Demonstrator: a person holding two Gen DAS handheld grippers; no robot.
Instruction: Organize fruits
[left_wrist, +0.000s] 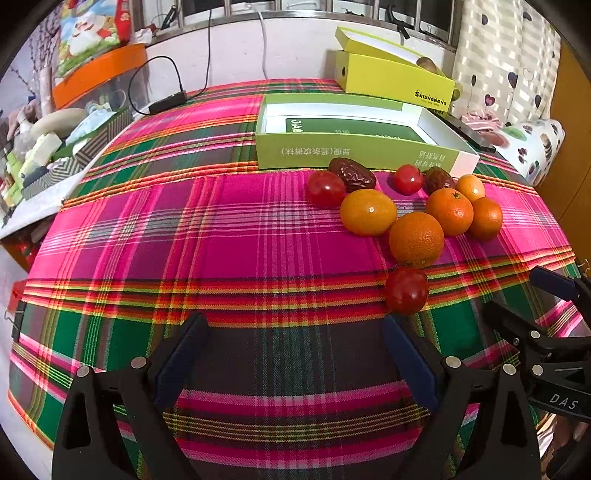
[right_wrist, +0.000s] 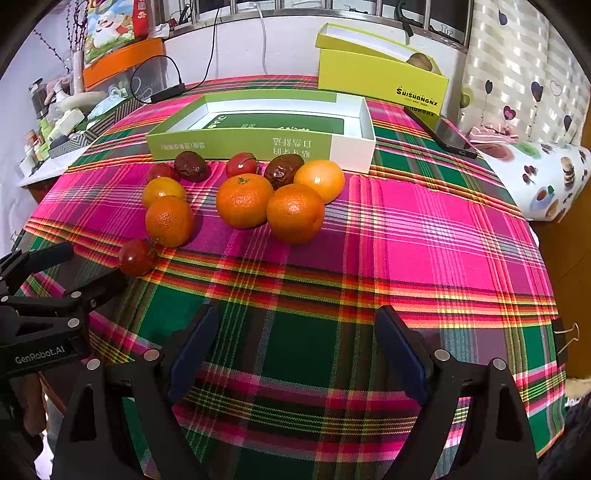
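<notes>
Lying nearest the left gripper (left_wrist: 295, 354), the red cherry tomato (left_wrist: 406, 290) sits at one o'clock off its spread, empty fingers, short of the shallow green box (left_wrist: 354, 151). The right gripper (right_wrist: 295, 347), likewise spread and empty, stands farther off, the tomato at its ten o'clock.

Fruits (right_wrist: 243, 201) on tablecloth (right_wrist: 406, 229), before open box (right_wrist: 258, 146)

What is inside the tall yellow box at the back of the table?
Over the rim of the tall yellow box, one brownish round fruit shows, probably a kiwi. The box walls hide everything lower, so I cannot tell whether more fruit lies inside.
</notes>
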